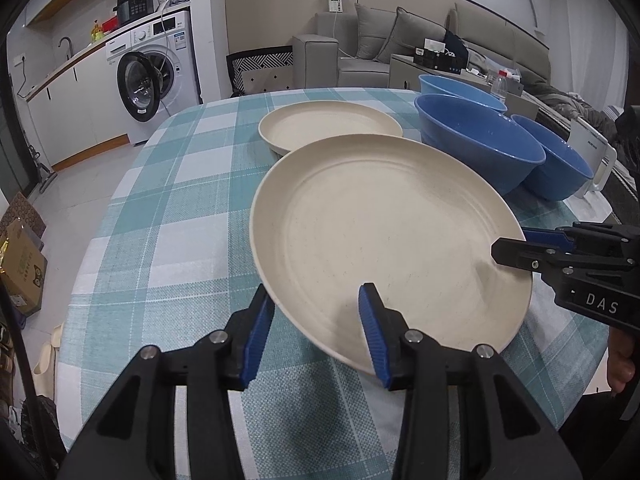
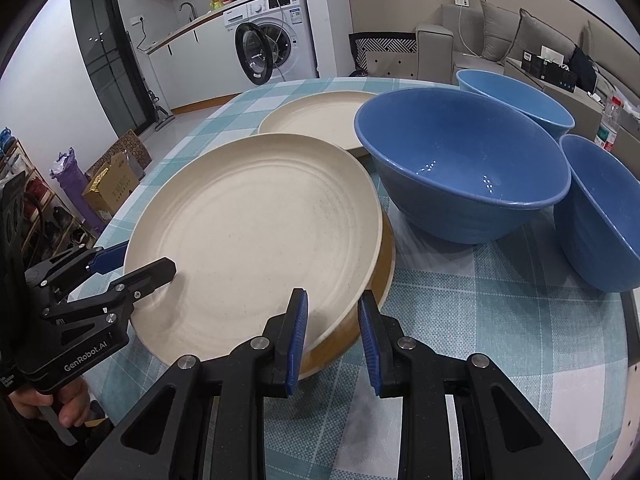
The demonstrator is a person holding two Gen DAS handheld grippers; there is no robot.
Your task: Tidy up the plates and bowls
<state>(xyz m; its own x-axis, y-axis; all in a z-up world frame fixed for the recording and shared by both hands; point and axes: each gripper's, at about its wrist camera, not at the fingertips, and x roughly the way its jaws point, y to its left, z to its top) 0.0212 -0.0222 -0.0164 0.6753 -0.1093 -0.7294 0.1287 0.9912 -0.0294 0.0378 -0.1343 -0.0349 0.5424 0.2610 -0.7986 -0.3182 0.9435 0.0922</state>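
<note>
Plates and bowls sit on a table (image 1: 180, 220) covered with a teal-and-white checked cloth. Nearest the front edge, a large cream plate (image 1: 380, 232) rests on top of a second plate (image 2: 360, 320), which shows only as a shadowed crescent beneath its right side.

I am a gripper in each hand, both at this top plate. My left gripper (image 1: 316, 332) straddles its near-left rim with the jaws released: one blue pad stands over the plate's inner face, the other outside the rim, with clear space between them. My right gripper (image 2: 333, 336) is clenched on the near-right rim, one pad on the plate's face and one outside the edge.

Farther back, toward the far edge, another cream plate (image 1: 328, 128) lies flat. Three blue bowls (image 2: 460, 168) stand upright along the right edge, close together.
</note>
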